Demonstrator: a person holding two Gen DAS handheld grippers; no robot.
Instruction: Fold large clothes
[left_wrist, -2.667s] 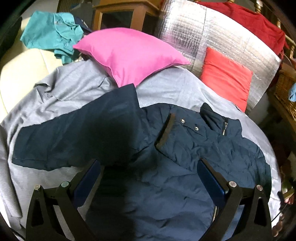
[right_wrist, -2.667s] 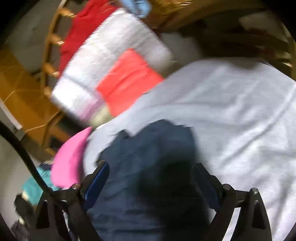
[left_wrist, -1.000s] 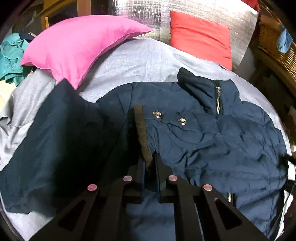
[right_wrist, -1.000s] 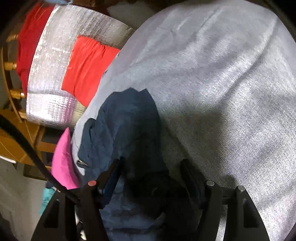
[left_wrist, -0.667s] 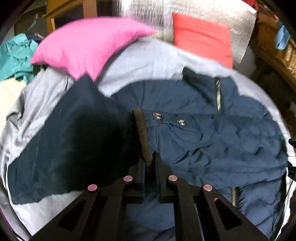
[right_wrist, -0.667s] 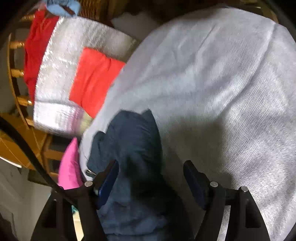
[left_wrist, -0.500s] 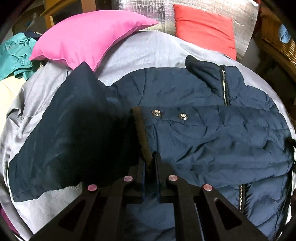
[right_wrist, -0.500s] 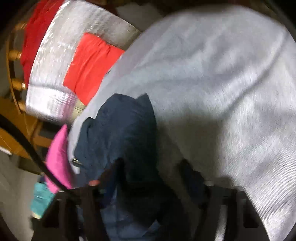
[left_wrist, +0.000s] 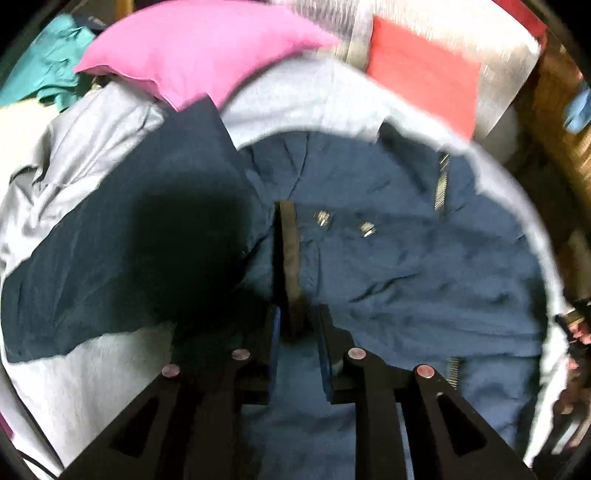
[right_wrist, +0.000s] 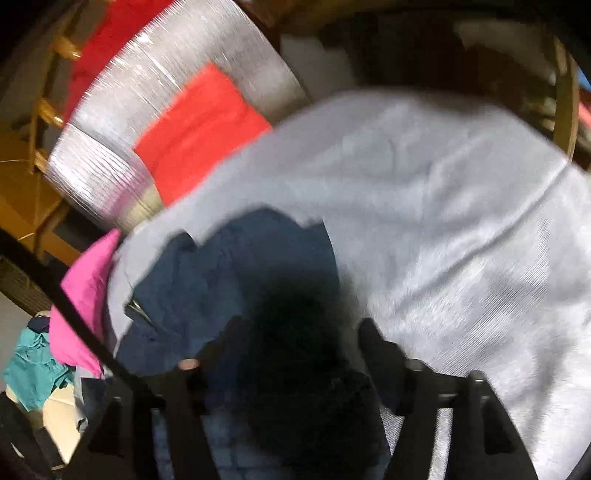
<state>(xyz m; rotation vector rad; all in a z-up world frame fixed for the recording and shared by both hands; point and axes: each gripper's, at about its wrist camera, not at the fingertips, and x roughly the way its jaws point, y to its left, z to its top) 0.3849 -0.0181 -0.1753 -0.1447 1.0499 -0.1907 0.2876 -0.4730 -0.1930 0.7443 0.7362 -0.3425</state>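
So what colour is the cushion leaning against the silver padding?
Orange-red cushion, clearest in the left wrist view.

Matt, crinkled navy cloth jacket with shiny metal snaps lies on a smooth grey bedsheet beside a crinkly silver foil mat.

Jackets: I've got one navy jacket laid out.
Snap studs: two on its sleeve cuff, I count.
Cushions: two for me, one pink cushion, one red cushion.
Sheets: one grey sheet underneath.
Teal garments: one teal garment, far left.
Grippers: two, left gripper, right gripper.
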